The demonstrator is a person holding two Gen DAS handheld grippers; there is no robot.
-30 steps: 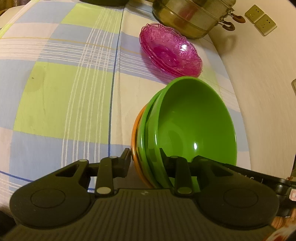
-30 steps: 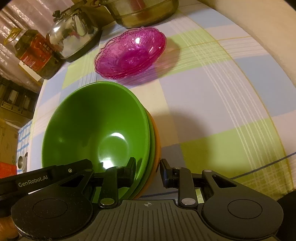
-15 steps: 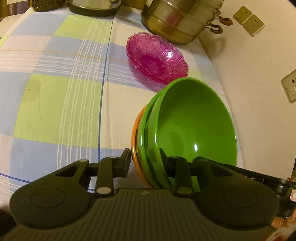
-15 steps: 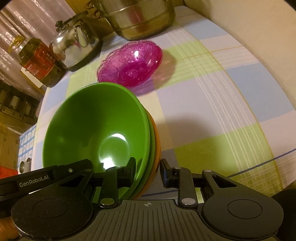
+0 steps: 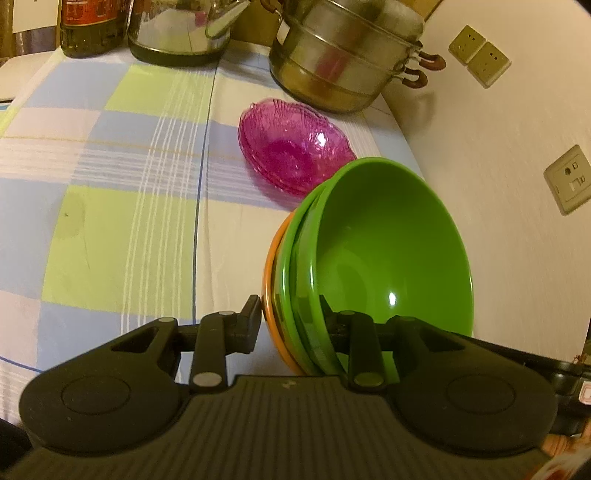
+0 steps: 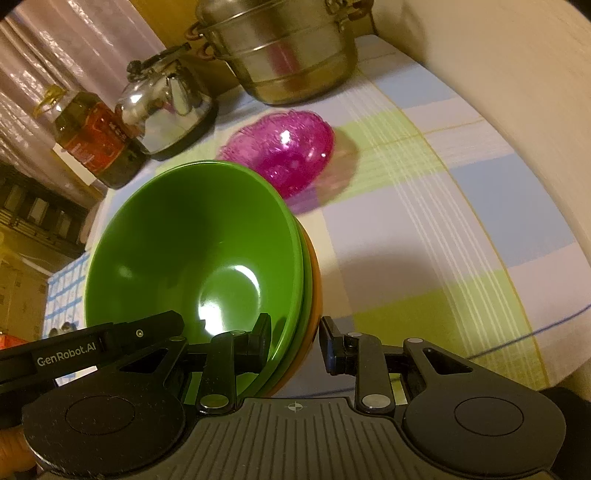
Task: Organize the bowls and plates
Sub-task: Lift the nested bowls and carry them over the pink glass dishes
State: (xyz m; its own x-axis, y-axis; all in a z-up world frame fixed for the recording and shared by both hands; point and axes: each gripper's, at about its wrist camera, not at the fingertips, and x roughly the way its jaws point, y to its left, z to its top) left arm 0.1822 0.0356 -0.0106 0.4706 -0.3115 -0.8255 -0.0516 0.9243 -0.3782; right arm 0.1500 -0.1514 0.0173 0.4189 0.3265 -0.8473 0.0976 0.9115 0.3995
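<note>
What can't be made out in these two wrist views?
- Stack of green and orange plastic bowls: undersides hidden in both views; the exact bowl count is unclear.
- Dark glass bottle with red label: top cut off by the left view's edge.
- Pink glass dish: blurred in the right view.

Pink dish (image 5: 295,158) ahead; bare tablecloth (image 5: 110,206) left

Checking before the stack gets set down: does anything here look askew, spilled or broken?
Nothing spilled or broken. The bowl stack is nested evenly, clamped at opposite rims by the left claw and right claw. The pink glass dish sits intact on the tablecloth.
</note>
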